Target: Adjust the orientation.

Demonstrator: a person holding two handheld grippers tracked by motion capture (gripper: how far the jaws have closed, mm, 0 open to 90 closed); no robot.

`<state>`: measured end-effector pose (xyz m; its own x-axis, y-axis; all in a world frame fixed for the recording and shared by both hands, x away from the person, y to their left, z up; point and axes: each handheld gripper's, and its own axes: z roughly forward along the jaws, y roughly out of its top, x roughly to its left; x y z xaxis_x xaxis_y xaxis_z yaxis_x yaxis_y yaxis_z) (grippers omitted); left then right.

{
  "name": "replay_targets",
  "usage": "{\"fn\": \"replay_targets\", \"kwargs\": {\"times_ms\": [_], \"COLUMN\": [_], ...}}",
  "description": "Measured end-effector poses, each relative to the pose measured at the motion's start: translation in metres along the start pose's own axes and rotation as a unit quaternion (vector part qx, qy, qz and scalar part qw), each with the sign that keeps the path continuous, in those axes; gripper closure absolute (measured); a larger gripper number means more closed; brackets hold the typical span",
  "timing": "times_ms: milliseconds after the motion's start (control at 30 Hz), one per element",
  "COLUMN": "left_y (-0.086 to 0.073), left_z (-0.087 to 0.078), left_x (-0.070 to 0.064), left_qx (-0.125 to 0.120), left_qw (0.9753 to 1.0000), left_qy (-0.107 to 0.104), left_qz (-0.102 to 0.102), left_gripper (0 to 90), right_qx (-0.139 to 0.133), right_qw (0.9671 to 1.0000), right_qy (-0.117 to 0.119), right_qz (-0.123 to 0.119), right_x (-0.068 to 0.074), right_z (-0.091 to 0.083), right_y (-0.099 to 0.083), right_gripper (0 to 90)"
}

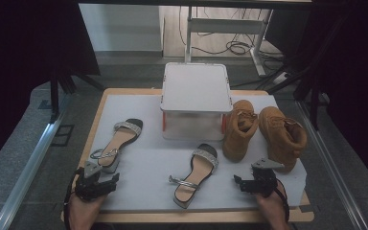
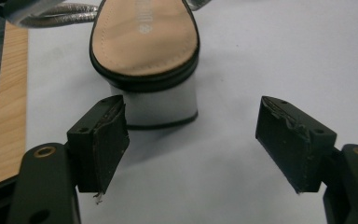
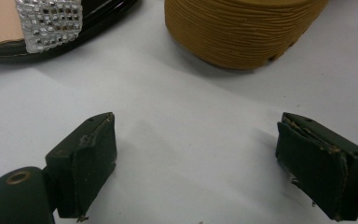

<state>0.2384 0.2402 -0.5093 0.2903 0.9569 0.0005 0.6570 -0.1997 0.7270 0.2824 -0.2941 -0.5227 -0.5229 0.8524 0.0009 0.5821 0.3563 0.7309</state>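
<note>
A pair of heeled sandals with rhinestone straps lies on the white mat (image 1: 143,163). The left sandal (image 1: 117,140) is at the mat's left, and the right sandal (image 1: 196,172) is near the front centre. Two tan boots (image 1: 239,129) (image 1: 283,136) stand at the right. My left gripper (image 1: 103,178) rests at the front left corner. Open, the left gripper (image 2: 192,133) faces the sandal's white block heel (image 2: 161,105) just ahead, nothing between its jaws. My right gripper (image 1: 242,183) sits at the front right. It (image 3: 196,140) is open over bare mat, short of the boot toe (image 3: 242,32) and the sandal's rhinestone strap (image 3: 51,21).
A white lidded box (image 1: 196,100) stands at the back centre of the mat, against the left boot. The mat lies on a wooden table (image 1: 100,103) whose edge shows around it. Table legs and cables are on the floor beyond.
</note>
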Motion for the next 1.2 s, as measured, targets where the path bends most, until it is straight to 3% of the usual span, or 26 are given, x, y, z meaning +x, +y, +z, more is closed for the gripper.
{"fn": "replay_targets", "kwargs": {"times_ms": [633, 1200], "left_y": [0.029, 0.046], "left_z": [0.031, 0.052], "left_x": [0.015, 0.021], "left_qx": [0.005, 0.037], "left_qw": [1.0, 0.9992], "left_qy": [0.008, 0.008], "left_qz": [-0.002, -0.014], "left_gripper": [27.7, 34.5], "right_qx": [0.0, 0.0], "right_qw": [1.0, 1.0], "right_qy": [0.0, 0.0], "right_qz": [0.0, 0.001], "right_x": [0.0, 0.0], "right_z": [0.0, 0.0], "right_y": [0.0, 0.0], "right_gripper": [12.6, 12.6]}}
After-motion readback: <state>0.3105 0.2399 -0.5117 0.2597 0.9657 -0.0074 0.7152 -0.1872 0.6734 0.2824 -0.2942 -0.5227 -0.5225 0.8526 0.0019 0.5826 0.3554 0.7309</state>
